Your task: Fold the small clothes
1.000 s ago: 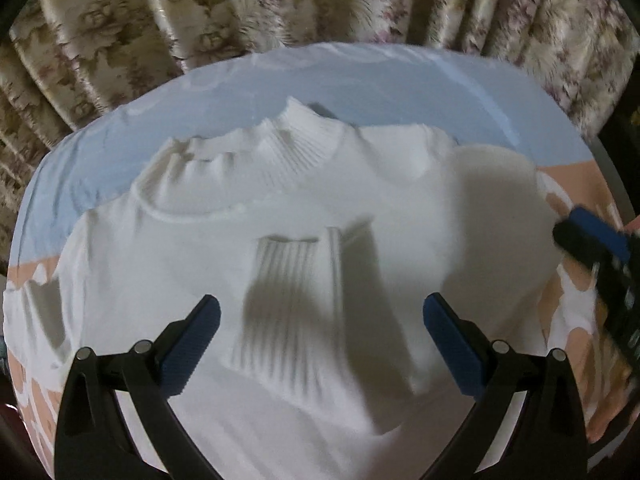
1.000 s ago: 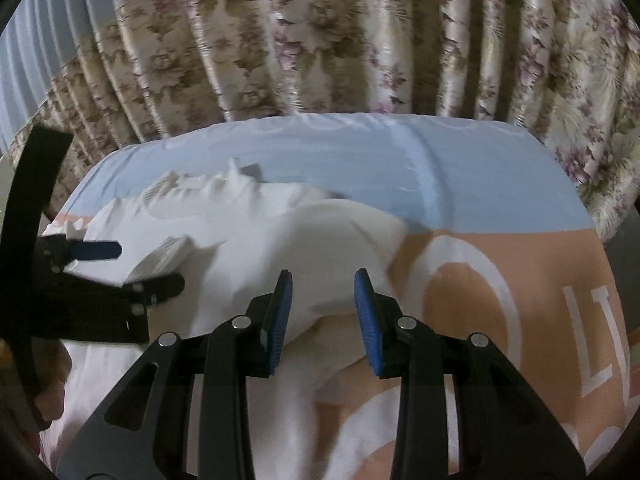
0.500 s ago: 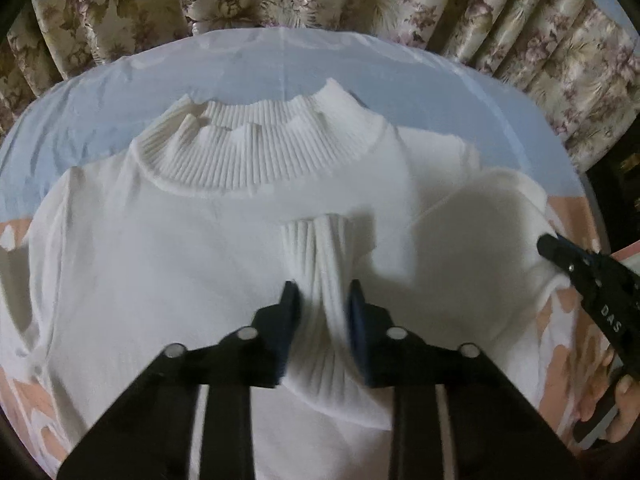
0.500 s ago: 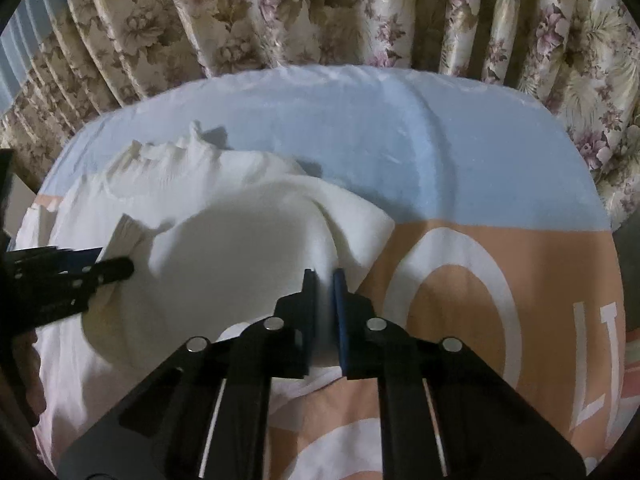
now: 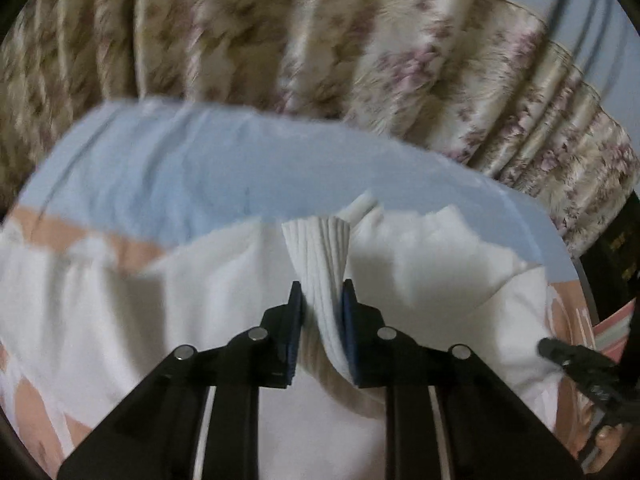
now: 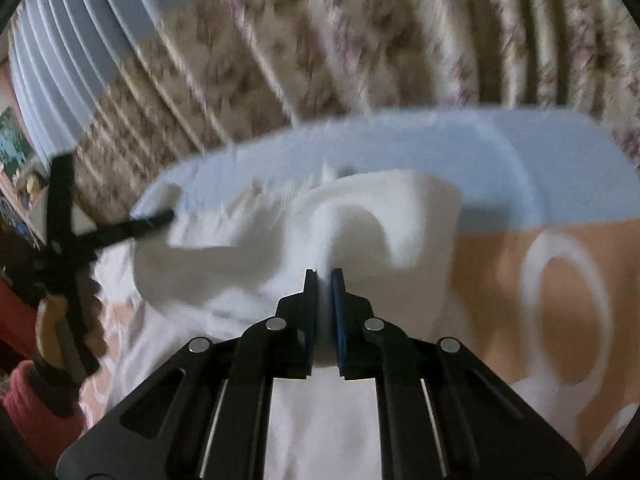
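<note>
1. Floral curtains (image 5: pixel 360 60) are seen behind the bed (image 5: pixel 168 168), whose cover of pale blue and peach serves as the working surface, so the garment has been laid out there for folding.
2. Across that cover the white sweater (image 5: pixel 420 264) is spread, its body lying flat while some parts are raised off it; the frames are blurred.
3. In the left wrist view the ribbed cuff (image 5: pixel 320 256) of a sleeve is held up above the body, probably so that the sleeve can be carried across and laid over the chest as a fold.
4. In the right wrist view a hump of plain knit (image 6: pixel 360 232) is lifted at the side of the sweater, apparently so that this edge can be brought inward along with the sleeve.
5. The left tongs (image 5: pixel 322 320) are pinched on the cuff, the pads being kept apart only by the thick ribbing between them.
6. The right tongs (image 6: pixel 325 312) are pressed almost together on a thin layer of the knit.
7. A red sleeve (image 6: pixel 36 408) is seen at the left edge of the right wrist view, behind the left tool.
</note>
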The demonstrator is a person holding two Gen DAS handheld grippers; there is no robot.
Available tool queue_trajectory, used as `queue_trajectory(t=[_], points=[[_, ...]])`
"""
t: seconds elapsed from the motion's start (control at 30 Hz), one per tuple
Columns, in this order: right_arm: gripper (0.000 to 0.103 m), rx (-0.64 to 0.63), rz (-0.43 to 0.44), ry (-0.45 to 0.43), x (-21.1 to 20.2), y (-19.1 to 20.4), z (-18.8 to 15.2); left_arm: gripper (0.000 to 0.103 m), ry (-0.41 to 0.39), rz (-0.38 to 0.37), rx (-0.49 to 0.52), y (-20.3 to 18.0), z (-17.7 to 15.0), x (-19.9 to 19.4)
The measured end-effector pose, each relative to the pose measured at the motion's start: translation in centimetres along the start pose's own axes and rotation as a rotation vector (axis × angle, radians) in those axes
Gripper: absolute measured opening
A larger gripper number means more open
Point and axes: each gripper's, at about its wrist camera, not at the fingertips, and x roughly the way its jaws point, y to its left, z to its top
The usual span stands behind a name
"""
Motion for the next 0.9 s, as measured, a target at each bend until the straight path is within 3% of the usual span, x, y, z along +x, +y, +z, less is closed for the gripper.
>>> queue_trajectory(t=[0.1, 0.17, 0.2, 0.23, 0.3, 0.43, 0.57, 0.7, 0.8, 0.87, 0.9], points=[[0.009, -0.019, -0.017, 0.100, 3.2, 1.0, -1.6, 0.023, 0.027, -0.012, -0.038, 2.2, -2.1, 0.4], [0.011, -0.031, -0.038, 0.118, 3.7, 1.3, -2.1, 0.031, 0.006, -0.014, -0.064, 2.9, -2.9, -0.2], [0.013, -0.033, -0.044, 0.130, 3.8, 1.4, -2.2, 0.040, -0.013, -0.002, -0.079, 3.5, -3.1, -1.1], [0.014, -0.034, -0.045, 0.132, 3.6, 1.4, -2.3, 0.052, -0.025, 0.011, -0.089, 3.7, -3.5, -1.8], [0.015, -0.059, -0.056, 0.132, 2.9, 1.5, -2.2, 0.061, -0.039, 0.039, -0.118, 4.6, -3.5, -3.2], [0.020, -0.085, -0.078, 0.110, 1.3, 1.3, -2.2, 0.070, -0.027, 0.074, -0.132, 5.6, -3.1, -5.9], [0.025, -0.070, -0.092, 0.093, 1.0, 0.8, -1.8, 0.077, 0.042, 0.114, -0.050, 3.7, -2.8, -6.0], [0.025, -0.060, -0.103, 0.093, 1.4, 0.4, -1.7, 0.077, 0.158, 0.142, 0.048, 0.9, -3.6, -2.8], [0.025, -0.050, -0.106, 0.088, 1.2, 0.2, -1.8, 0.073, 0.195, 0.163, 0.041, 0.8, -4.2, -1.4], [0.030, -0.050, -0.112, 0.085, 1.0, 0.0, -1.7, 0.052, 0.197, 0.165, 0.035, 1.1, -4.1, -1.4], [0.034, -0.049, -0.119, 0.078, 0.8, -0.3, -1.6, 0.029, 0.206, 0.154, 0.029, 1.2, -4.1, -1.3]])
